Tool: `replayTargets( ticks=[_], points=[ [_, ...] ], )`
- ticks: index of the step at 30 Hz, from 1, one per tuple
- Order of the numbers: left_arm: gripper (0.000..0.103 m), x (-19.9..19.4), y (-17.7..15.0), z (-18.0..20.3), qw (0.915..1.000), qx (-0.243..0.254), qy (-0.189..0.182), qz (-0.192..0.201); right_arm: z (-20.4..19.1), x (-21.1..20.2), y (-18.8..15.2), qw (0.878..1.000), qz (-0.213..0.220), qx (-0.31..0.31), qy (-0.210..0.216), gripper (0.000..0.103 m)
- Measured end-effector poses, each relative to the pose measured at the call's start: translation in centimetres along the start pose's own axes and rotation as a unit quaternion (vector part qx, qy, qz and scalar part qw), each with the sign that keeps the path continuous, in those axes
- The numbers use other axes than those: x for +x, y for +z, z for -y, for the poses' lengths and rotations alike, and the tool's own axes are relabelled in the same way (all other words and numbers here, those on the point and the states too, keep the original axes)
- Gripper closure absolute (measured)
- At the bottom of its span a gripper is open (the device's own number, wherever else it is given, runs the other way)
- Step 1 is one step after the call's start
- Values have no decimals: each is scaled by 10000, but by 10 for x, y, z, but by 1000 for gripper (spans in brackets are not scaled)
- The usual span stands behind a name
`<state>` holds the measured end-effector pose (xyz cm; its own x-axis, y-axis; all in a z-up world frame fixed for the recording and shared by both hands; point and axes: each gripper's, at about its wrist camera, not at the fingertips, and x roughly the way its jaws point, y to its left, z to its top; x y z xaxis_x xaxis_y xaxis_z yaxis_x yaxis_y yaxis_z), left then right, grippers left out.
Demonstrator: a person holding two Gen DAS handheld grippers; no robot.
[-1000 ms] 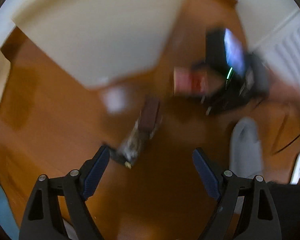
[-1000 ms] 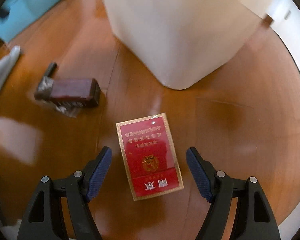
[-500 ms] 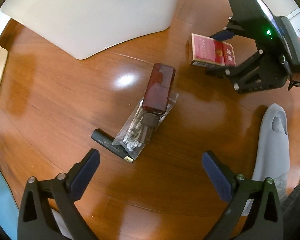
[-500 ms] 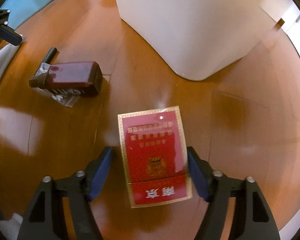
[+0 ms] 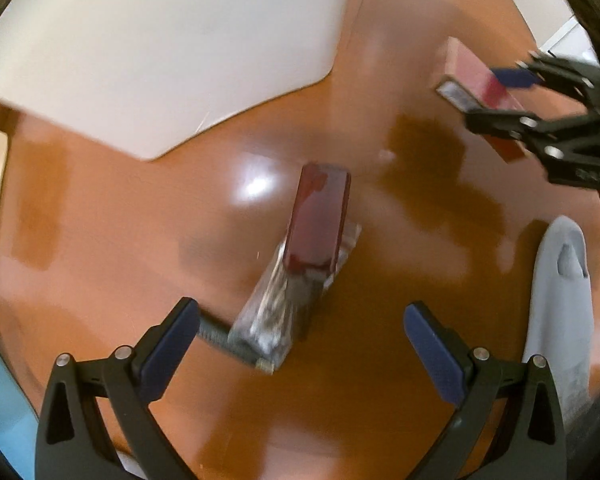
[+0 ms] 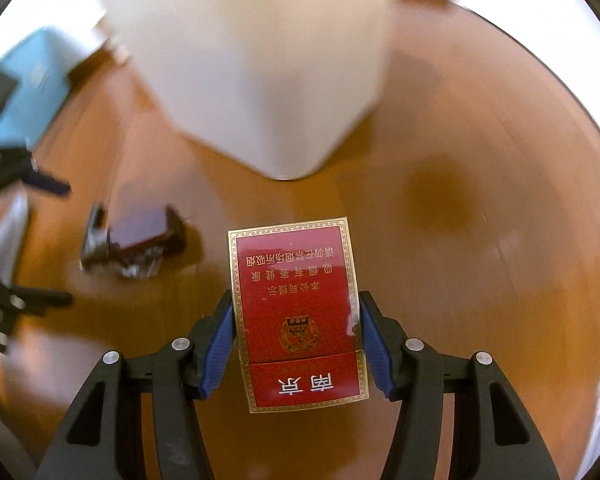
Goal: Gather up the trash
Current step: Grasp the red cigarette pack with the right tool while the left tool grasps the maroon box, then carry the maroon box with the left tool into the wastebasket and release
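A red cigarette pack [image 6: 296, 312] with gold edging sits between the blue pads of my right gripper [image 6: 296, 340], which is shut on its two long sides and holds it above the wooden floor. The same pack [image 5: 480, 76] shows blurred at the upper right of the left wrist view. A dark red box [image 5: 320, 216] lies on a crumpled clear wrapper [image 5: 272, 312], with a dark stick [image 5: 216, 336] poking out beside it. My left gripper [image 5: 304, 340] points straight down over the wrapper's near end, jaws wide open and holding nothing.
A large white box-shaped object [image 6: 260, 80] stands on the floor just beyond the pack, and its side [image 5: 160, 40] fills the top left of the left wrist view. A grey slipper [image 5: 560, 280] lies right of my left gripper. Something light blue [image 6: 28, 88] sits at the far left.
My right gripper closed on the red pack and lifted it off the floor. My left gripper opened wider and sank toward the dark red box and wrapper.
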<state>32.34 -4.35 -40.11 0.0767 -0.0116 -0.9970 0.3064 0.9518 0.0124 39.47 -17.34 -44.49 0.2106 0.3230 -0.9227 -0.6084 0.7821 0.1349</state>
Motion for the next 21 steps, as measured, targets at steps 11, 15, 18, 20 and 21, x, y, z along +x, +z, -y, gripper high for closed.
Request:
replayTargets(
  ticks=[11,15,18,20,21],
  points=[
    [51,29,41,1,9999,-48,-164,12,4,-2,-23,9993,-20,366,99,43],
    [51,38,48,2,9996,115,-240,-13,6,-1,-24,9986,34,510,147,43],
    [67,42,51,6,9992,227,-323,-44,8,0,-28,9982,-12,569,164,43],
    [73,42,49,6,9991,173,-392,-53,8,-2,-29,9982,-37,577,173,43],
    [73,42,50,4,9989,130,-440,-53,7,-2,-30,9981,-47,584,178,43]
  ],
)
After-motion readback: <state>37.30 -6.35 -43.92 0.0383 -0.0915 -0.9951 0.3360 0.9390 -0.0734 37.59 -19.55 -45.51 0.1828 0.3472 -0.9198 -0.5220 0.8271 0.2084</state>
